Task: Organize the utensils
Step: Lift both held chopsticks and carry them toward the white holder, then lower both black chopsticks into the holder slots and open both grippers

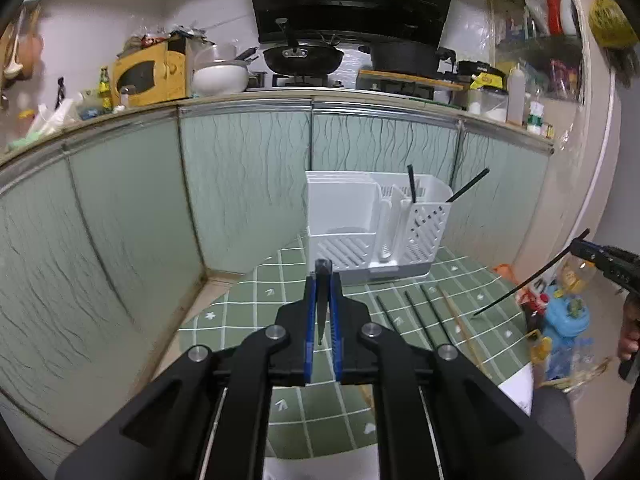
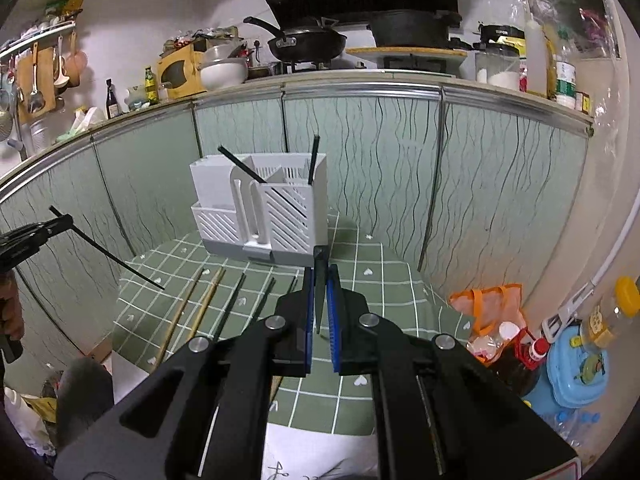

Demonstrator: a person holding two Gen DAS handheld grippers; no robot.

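Each tool point(image 1: 323, 270) point(image 2: 320, 260) clamps a black chopstick point(image 1: 321, 312) point(image 2: 319, 292) above the table point(image 1: 240, 312).

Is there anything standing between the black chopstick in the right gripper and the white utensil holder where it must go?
Nothing visible. The right gripper is shut on a black chopstick, and only bare green cloth lies before the white holder.

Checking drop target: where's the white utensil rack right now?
The rack stands at the far edge of the green tiled mat, against the cabinet doors. In the right wrist view it sits left of centre, two black chopsticks already in it.
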